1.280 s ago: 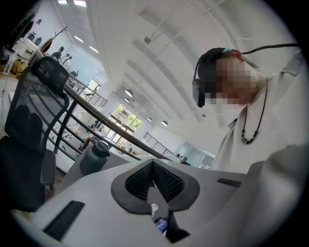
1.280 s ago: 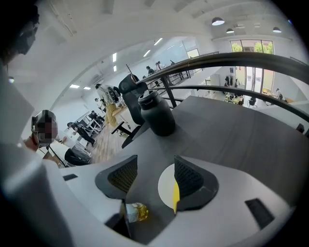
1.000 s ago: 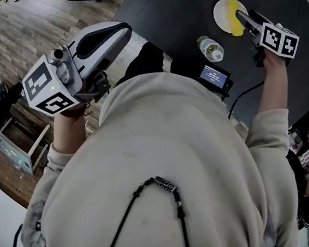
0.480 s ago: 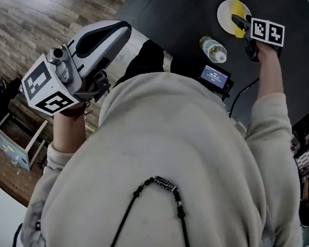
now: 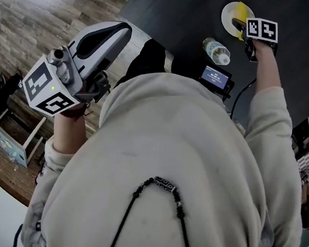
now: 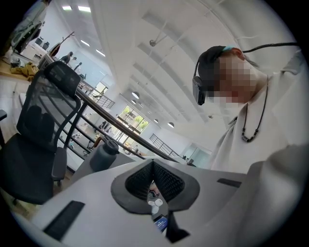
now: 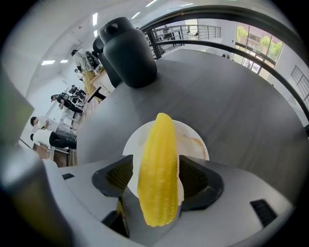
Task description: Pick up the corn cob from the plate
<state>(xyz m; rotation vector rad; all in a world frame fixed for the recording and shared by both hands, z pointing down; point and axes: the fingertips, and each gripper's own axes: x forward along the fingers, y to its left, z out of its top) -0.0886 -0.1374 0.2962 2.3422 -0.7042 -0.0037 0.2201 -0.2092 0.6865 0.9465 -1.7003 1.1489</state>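
- Only the right gripper view shows the grasp up close. The right claw [image 7: 155, 179] is spread wide, its jaws having just been opening. The corn cob [image 7: 157, 144] lies lengthwise between the two pads on the white plate [image 7: 195, 142], and the pads stand beside the cob without squeezing it.
- That view also shows a dark lidded jug [image 7: 128, 50] at the far side of the grey surface [image 7: 231, 96]. The head view cuts the jug off.
- The head view alone shows a clear water bottle [image 5: 216, 51] near the plate. It also shows a small black device with a lit screen [image 5: 215, 77] at the surface's near edge.
- The left gripper view faces away from the surface, taking in a mesh office chair [image 6: 43, 130], a railing [image 6: 120, 128] and the ceiling [image 6: 159, 53]. The left claw [image 6: 153, 169] is pressed together with nothing in it.
- In the head view the right arm [image 5: 267, 90] reaches far out with the forearm straight. Its claw tips steeply down over the plate, marker cube [image 5: 262, 29] on top.
- The left hand [image 5: 76, 112] holds its claw about level, off the surface's left and above the wood floor [image 5: 37, 24].
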